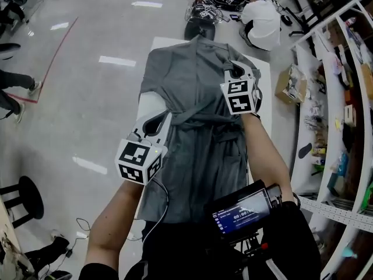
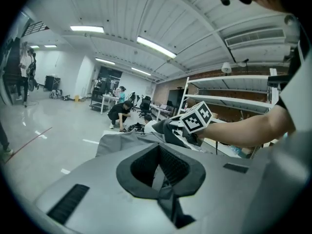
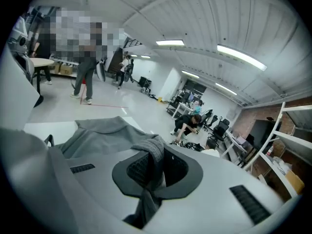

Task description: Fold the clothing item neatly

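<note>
Head view: grey garment (image 1: 201,150) lies lengthwise on white table (image 1: 156,43), collar at far end, waist tie bunched across the middle. L gripper (image 1: 156,122) sits at garment's left edge, about mid-length. R gripper (image 1: 236,72) is over the right shoulder area, above the cloth. Marker cubes face the cam on both. Person in white shirt (image 1: 260,21) crouches on floor past the table's far end. Shelving (image 1: 344,98) along the right, stool (image 1: 28,196) lower left.

L gripper view: tongs together w/ a thin strip of grey cloth pinched in the seam. Rest of garment (image 2: 124,139) spreads out ahead, low and fairly flat. R gripper's cube (image 2: 197,118) is ahead and to the right, dark cloth hanging at its tip, forearm (image 2: 243,130) behind it.

R gripper view: tongs clamped on a thick bunched fold of the garment (image 3: 152,150). The fold pokes up over the jaw tops and trails down through the gap. Rest of the cloth (image 3: 105,133) lies ahead-left on the table, white top showing on its left.
</note>
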